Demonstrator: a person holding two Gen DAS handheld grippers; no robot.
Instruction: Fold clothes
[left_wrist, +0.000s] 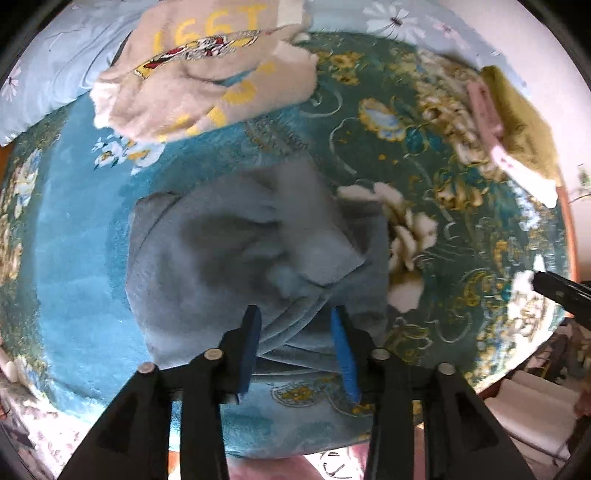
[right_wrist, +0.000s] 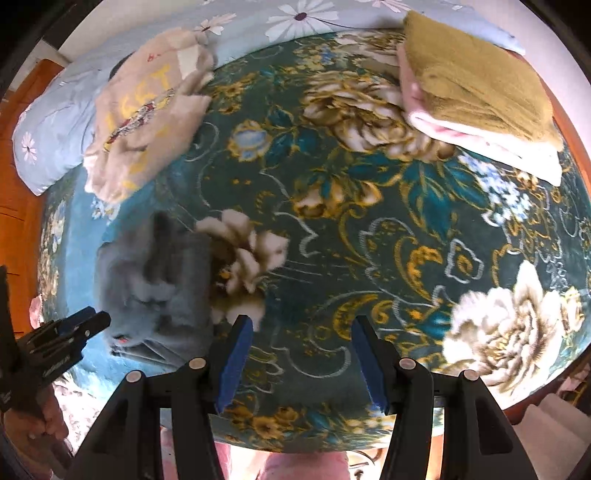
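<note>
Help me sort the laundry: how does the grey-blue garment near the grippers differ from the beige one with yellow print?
The grey-blue garment is plain and lies close in front of the left gripper; the beige garment carries yellow lettering with a coloured graphic and lies farther off, partly on the floral pillow. Both are crumpled, neither neatly folded, on the teal floral blanket.

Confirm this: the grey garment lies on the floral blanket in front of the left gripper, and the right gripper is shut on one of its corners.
One thing is wrong. The right gripper is open, holding nothing, above bare floral blanket; the right wrist view shows this. The grey garment does lie on the blanket before the left gripper.
</note>
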